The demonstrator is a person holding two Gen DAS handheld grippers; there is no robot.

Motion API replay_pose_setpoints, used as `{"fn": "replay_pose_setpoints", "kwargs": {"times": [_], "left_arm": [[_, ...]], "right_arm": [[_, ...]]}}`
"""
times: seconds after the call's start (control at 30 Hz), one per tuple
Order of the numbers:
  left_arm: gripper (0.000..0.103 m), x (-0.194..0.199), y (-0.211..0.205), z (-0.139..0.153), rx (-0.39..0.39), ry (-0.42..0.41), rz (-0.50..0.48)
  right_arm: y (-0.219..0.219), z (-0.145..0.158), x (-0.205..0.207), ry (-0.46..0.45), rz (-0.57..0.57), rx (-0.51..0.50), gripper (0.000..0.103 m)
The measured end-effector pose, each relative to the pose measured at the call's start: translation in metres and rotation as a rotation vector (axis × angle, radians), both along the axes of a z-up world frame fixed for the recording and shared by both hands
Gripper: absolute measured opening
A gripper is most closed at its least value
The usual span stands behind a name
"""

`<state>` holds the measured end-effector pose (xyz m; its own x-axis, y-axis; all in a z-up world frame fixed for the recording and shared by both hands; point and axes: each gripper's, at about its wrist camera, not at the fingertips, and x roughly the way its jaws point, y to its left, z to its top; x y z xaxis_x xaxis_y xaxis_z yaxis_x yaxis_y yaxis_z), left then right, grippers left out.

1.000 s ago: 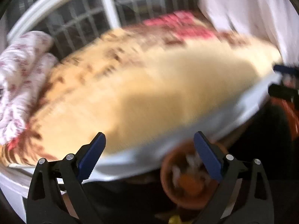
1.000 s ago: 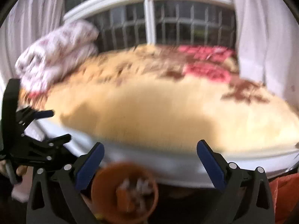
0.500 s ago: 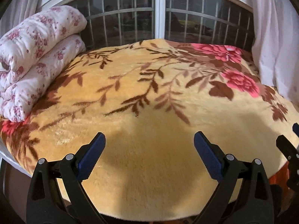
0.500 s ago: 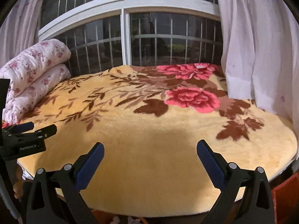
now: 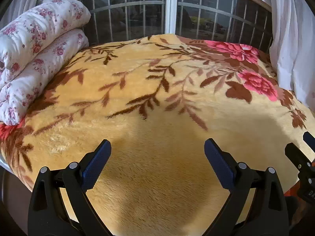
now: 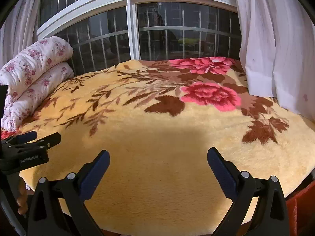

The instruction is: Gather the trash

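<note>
I held both grippers, left (image 5: 157,153) and right (image 6: 158,163), agape and empty over the bed (image 6: 157,118); seeing no trash, I risked snagging the plush blanket (image 5: 157,102).

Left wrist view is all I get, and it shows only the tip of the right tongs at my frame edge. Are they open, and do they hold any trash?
Observer: The right tongs stand wide open with nothing between them, over the yellow blanket.
Operator: What is holding my left tongs from below?
Observer: A hand shows under the left tongs, its fingers curled round the handle.
Operator: Any trash near the curtain?
Observer: None shows where the white curtain meets the blanket.
</note>
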<state>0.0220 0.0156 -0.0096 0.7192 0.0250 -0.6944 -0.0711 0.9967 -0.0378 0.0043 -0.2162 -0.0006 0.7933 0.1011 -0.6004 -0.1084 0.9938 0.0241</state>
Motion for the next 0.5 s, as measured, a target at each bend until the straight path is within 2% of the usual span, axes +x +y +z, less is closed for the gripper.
{"fn": "replay_pose_setpoints", "kwargs": {"times": [0.3,0.5], "left_arm": [[0.093,0.0006,0.0005,-0.0018,-0.045,0.021,-0.018],[0.093,-0.0011,-0.0022,-0.0011,-0.03,0.017,-0.003]], "right_arm": [[-0.0012,-0.0004,0.0006,0.001,0.001,-0.005,0.098],[-0.0006,0.0007,-0.0008,-0.004,0.001,-0.01,0.098]]}}
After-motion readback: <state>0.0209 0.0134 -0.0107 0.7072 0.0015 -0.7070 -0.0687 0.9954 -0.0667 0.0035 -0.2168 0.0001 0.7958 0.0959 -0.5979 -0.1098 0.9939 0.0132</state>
